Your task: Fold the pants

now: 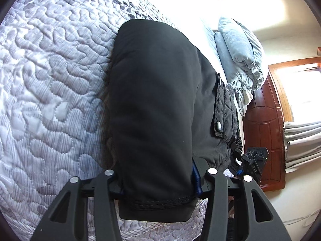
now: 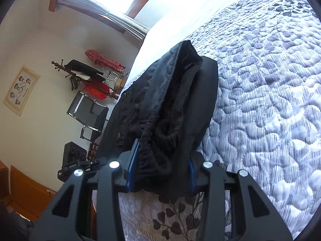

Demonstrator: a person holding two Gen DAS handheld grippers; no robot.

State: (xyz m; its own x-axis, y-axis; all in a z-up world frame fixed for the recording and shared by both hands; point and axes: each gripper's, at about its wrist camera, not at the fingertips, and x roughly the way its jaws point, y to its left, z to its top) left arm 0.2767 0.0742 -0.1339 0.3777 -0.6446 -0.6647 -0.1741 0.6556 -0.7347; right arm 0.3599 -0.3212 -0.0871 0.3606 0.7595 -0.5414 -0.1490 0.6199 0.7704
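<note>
We clamp the pants [image 1: 156, 108] at both ends: left gripper [image 1: 158, 188] pinches the hem at 6 o'clock, right gripper [image 2: 160, 172] grips the elastic waistband. The garment lies on the quilted bed [image 1: 50, 80], held taut, presumably to align the fold.

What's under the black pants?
The black pants lie on the quilted bedspread, its pattern showing all around them. The left gripper and right gripper clamp their near ends. Anything directly beneath the cloth is covered.
</note>
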